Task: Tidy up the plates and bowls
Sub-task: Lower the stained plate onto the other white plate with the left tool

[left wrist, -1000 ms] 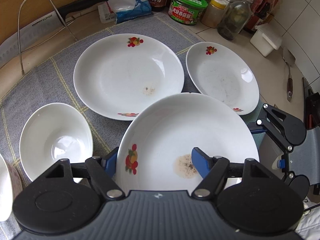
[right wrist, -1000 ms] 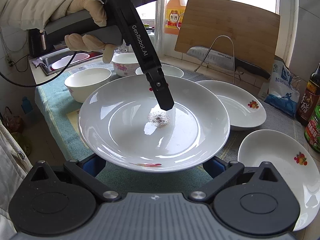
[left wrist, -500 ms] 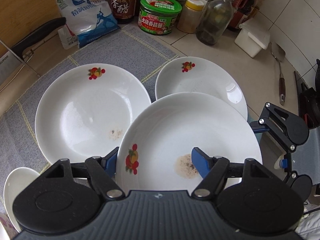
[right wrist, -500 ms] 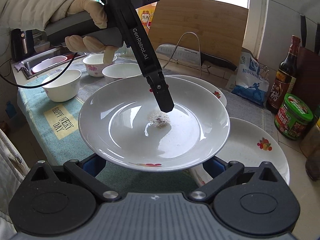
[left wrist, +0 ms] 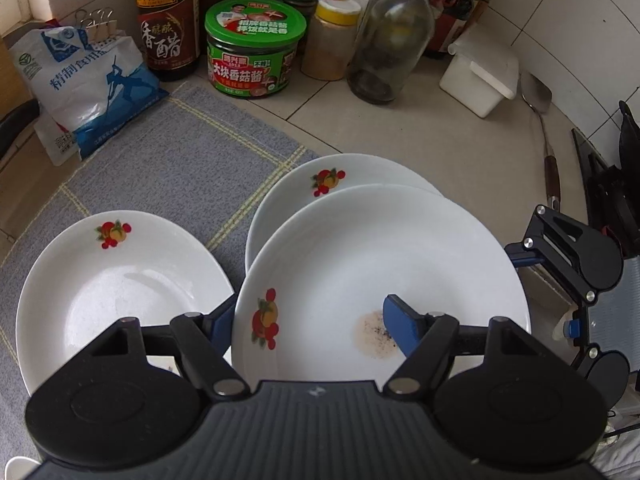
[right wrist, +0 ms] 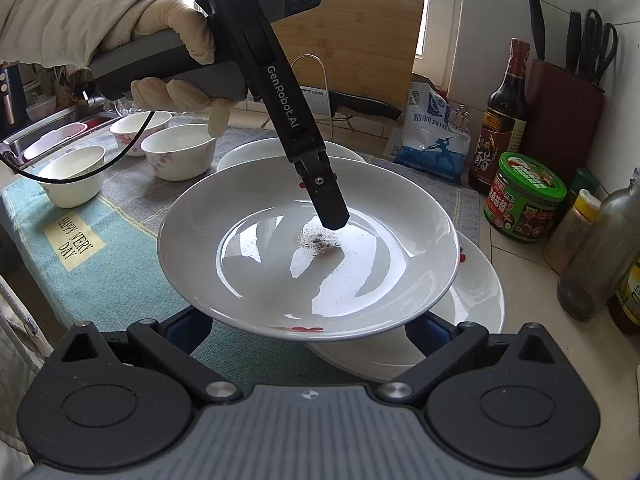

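**Plate held over the corner plate**

The grey mat [left wrist: 168, 168] carries plates and bowls [right wrist: 176, 150]. The soiled plate [left wrist: 360, 264] hangs above another plate [left wrist: 340, 176], the left gripper [left wrist: 308, 320] clamped on its rim. The right gripper [right wrist: 308, 328] seems spread beneath, contact unclear.

Lower plate [right wrist: 476, 300] mostly hidden under held plate [right wrist: 308, 248]; right hand-held gripper fingertips hidden.

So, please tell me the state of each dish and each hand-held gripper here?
Held plate: lifted, dirty spot, above another plate.
Plate below: on counter, partly covered.
Left plate: on mat, empty.
Three bowls: upright on mat.
Left hand-held gripper: shut on plate rim.
Right hand-held gripper: jaws hidden under plate.
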Motion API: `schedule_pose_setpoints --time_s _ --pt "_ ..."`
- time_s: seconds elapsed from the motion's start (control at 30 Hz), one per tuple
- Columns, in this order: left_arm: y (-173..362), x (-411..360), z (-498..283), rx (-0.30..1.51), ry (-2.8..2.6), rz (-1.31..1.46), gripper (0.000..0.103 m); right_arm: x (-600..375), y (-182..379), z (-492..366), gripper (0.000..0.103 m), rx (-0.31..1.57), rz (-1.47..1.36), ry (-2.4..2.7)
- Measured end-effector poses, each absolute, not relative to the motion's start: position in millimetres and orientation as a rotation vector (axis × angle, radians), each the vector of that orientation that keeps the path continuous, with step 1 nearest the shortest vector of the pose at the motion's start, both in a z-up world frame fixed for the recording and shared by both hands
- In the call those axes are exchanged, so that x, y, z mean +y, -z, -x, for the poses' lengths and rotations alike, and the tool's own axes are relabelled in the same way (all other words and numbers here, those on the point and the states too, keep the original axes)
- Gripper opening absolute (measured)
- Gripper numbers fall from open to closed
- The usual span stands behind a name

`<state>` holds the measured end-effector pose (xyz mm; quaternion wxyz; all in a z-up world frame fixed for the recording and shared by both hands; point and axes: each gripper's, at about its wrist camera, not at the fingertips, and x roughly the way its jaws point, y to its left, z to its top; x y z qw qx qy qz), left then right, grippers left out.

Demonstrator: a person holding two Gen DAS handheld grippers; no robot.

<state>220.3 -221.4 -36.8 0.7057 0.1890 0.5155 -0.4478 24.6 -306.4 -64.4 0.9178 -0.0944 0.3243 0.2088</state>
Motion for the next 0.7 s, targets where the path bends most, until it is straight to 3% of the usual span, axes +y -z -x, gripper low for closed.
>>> schedule_pose_setpoints --time_s 0.7 --pt "57.7 -268.5 -230.4 1.175 1.066 -0.465 0.074 -334.3 71.8 -23.8 0.103 0.719 0.161 -0.349"
